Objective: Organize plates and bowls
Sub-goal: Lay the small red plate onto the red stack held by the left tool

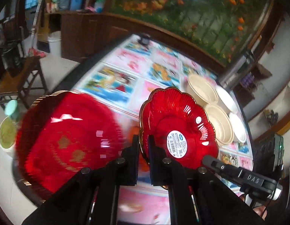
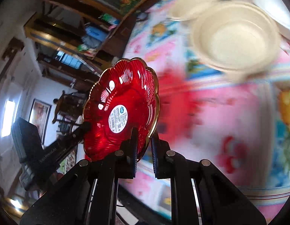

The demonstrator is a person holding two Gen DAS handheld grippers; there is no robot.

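Gripping one scalloped red plate [image 1: 179, 127] between them, both grippers hold it tilted on edge above the cartoon-printed table [image 1: 126, 75]. The left gripper [image 1: 144, 142] is clamped tight on the gold rim at the plate's near-left edge; the right gripper [image 2: 144, 140] pinches the rim on the opposite side, its jaws nearly closed. The plate's labelled face shows in both wrist views. Left of the held plate sits a larger red plate [image 1: 66, 142], near the table's rim and likely the stacking spot, so the next move seems to run leftward, on the left hand's side. Right of the held plate, a cluster of cream bowls [image 1: 216, 105] crowds that edge, leaving open tabletop mainly beyond the plate.
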